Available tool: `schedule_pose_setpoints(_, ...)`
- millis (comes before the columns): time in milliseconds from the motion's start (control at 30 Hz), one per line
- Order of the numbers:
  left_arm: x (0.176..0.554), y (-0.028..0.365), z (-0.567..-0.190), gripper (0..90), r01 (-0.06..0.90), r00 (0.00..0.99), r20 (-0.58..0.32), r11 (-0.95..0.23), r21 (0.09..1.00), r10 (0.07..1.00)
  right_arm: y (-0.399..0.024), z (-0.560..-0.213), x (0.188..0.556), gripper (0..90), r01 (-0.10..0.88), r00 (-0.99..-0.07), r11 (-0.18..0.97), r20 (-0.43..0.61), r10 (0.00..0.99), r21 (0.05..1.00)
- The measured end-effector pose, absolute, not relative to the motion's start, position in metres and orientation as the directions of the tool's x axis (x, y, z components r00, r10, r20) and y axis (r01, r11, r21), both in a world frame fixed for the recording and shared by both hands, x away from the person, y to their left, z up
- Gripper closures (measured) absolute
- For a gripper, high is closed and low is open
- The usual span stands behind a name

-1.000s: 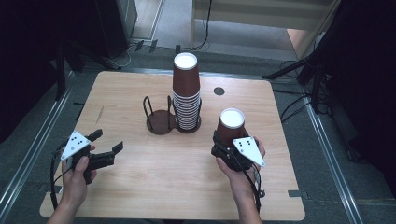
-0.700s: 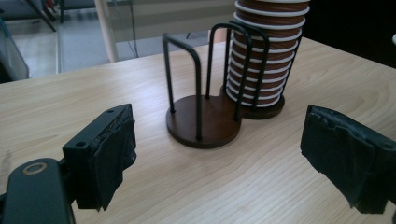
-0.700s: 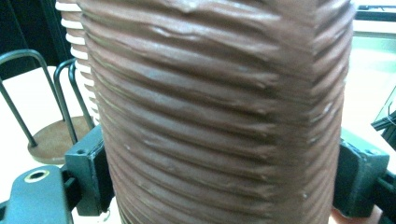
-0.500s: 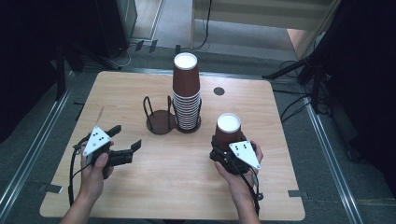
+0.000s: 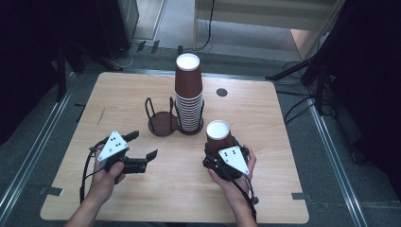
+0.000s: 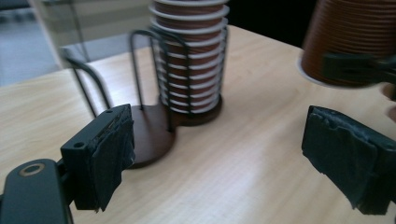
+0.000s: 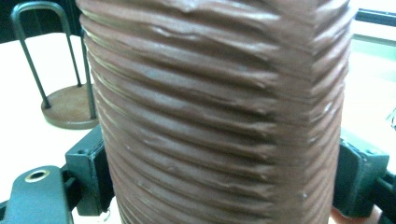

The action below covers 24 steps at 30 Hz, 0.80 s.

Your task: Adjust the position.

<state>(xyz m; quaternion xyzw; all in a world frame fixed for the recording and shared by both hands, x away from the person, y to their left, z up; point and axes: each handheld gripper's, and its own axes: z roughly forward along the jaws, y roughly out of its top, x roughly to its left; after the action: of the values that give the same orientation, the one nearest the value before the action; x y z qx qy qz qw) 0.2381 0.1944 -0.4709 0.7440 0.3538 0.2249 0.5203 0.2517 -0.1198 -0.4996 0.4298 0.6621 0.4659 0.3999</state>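
A: What's hard to see?

B: In the right tool view the brown cup (image 7: 219, 112) runs past the top and bottom edges, hiding its rim and base. In the left tool view the cup is cut off at the top.

A: And the tools?

B: The right tool (image 5: 221, 158) pinches that upside-down cup, near the cup stack (image 5: 188, 94) on the worktop (image 5: 265, 123). The left tool (image 5: 142, 145) has just been opening, spread with nothing between its pads
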Motion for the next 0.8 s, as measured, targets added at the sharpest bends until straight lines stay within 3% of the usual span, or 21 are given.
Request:
schedule_pose_setpoints(133,0.236,0.191,-0.468,7.9,0.306,0.685,-0.074,-0.194,0.932,0.725,-0.111,-0.504,0.248,13.2,0.183,-0.325,0.253,-0.185,0.928,0.950)
schedule_pose_setpoints(800,0.226,0.173,-0.457,8.2,0.298,0.721,-0.058,-0.234,0.925,0.690,-0.071,-0.521,0.233,13.2,0.111,-0.404,0.418,-0.343,0.848,0.902)
